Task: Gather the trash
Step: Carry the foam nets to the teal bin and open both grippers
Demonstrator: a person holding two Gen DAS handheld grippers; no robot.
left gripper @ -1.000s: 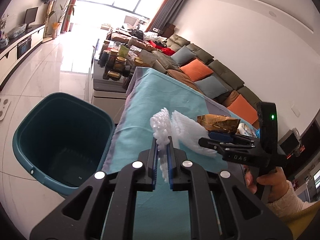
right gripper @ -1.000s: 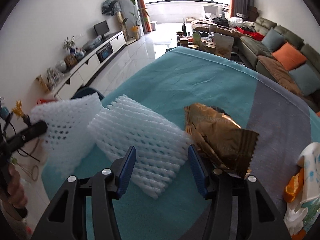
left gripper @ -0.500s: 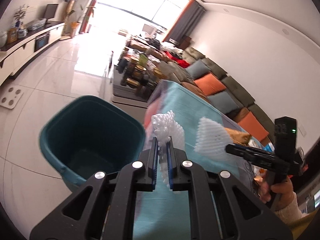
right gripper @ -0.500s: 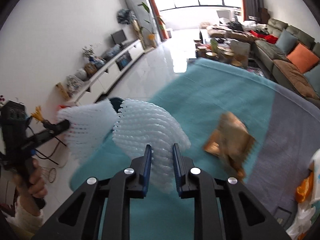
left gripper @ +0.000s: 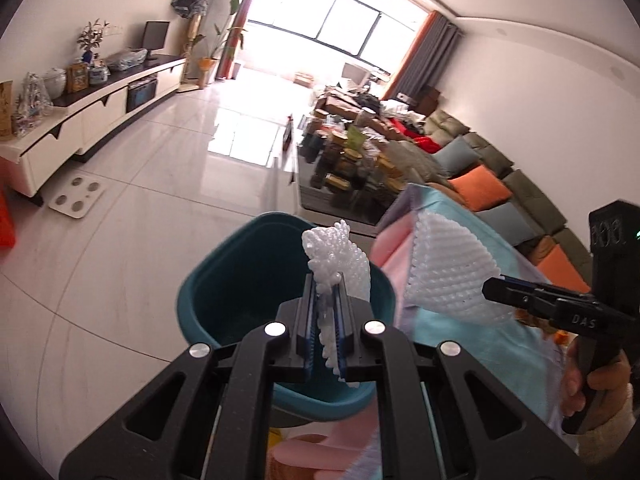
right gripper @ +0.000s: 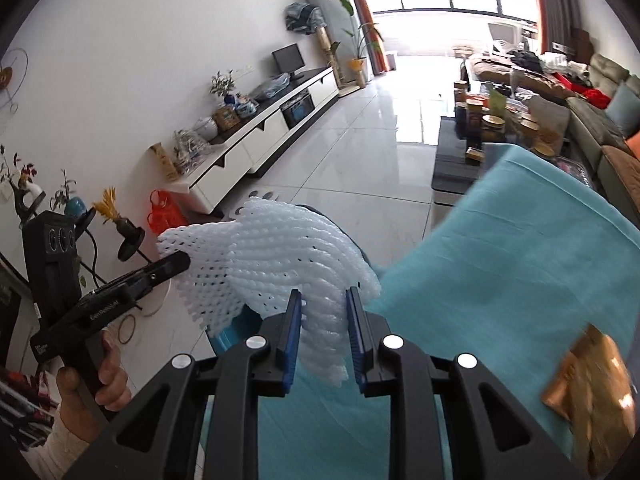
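White foam netting sleeves, two of them: left gripper (left gripper: 325, 320) has its jaws pinched nearly shut on one sleeve (left gripper: 340, 260), directly above the teal plastic bin (left gripper: 208, 300). Right gripper (right gripper: 324, 344) clamps the other sleeve (right gripper: 288, 256), beside the teal-clothed tabletop (right gripper: 520, 260). Best to centre each over the bin's opening before letting go; light foam may drift.

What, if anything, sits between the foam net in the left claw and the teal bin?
Nothing visible. The left claw holds its foam net above the teal bin, whose opening shows bare. The right claw's net hangs off to the side, over the table edge.
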